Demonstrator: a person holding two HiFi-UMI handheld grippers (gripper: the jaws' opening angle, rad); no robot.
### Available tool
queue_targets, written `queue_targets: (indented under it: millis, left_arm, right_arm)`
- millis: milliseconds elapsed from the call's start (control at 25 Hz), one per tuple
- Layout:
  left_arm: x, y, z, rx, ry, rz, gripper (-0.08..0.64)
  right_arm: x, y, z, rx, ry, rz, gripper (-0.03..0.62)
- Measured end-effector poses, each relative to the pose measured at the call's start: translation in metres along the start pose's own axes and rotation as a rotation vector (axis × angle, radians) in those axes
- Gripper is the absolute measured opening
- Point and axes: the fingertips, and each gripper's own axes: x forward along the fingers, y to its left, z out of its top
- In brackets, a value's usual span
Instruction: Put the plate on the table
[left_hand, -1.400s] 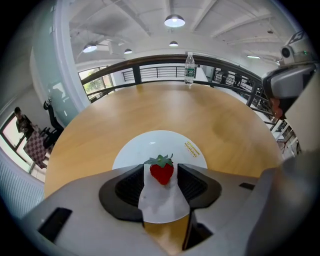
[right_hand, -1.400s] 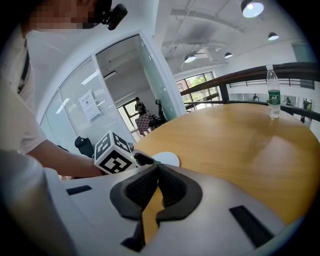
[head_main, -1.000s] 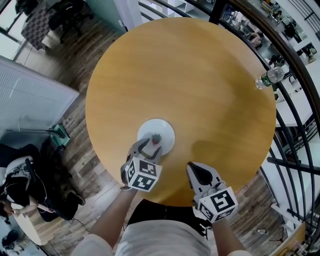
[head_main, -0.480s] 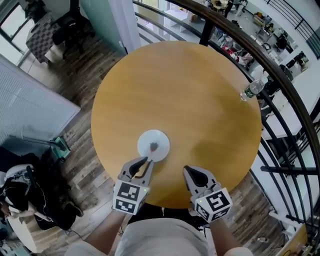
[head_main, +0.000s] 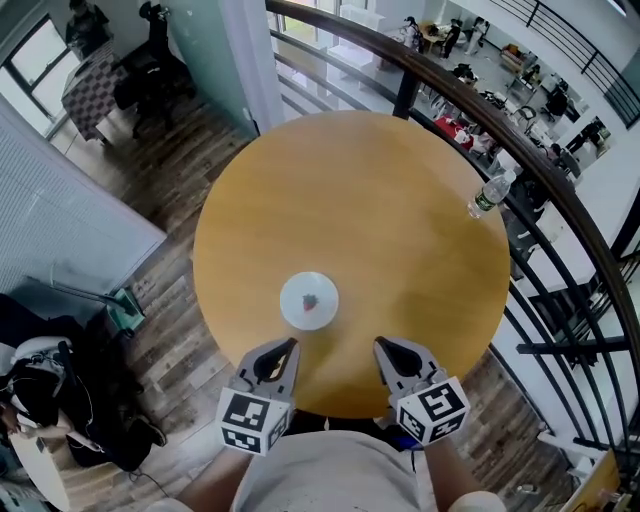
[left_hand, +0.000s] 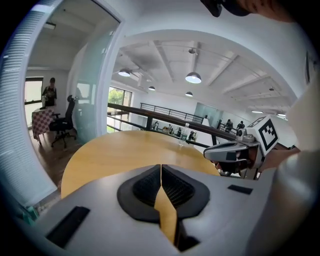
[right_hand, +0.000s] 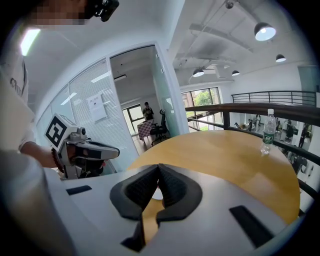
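The plate (head_main: 308, 300) lies flat on the desk (head_main: 380, 200), so placing looks done. Our left gripper (head_main: 284, 350), fingers (left_hand: 142, 190) just closed on nothing, and right gripper (head_main: 388, 350), fingers together, hang clear of it.

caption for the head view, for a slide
Plate rests on the round table; left gripper, jaws just closed on nothing, and shut right gripper hang clear of it.
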Motion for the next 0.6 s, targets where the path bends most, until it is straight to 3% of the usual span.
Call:
queue_targets:
  millis: [360,600]
  left_arm:
    - [-0.014,-0.012,0.018,-0.032,-0.055,-0.003,0.021]
    - [-0.015,-0.012,0.027,-0.009,-0.082,0.007,0.021]
  right_arm:
    - [-0.012,0.001,0.020,0.006,-0.038,-0.011,0.021]
    - [-0.014,0.001,0.035,0.000,-0.061,-0.004,0.021]
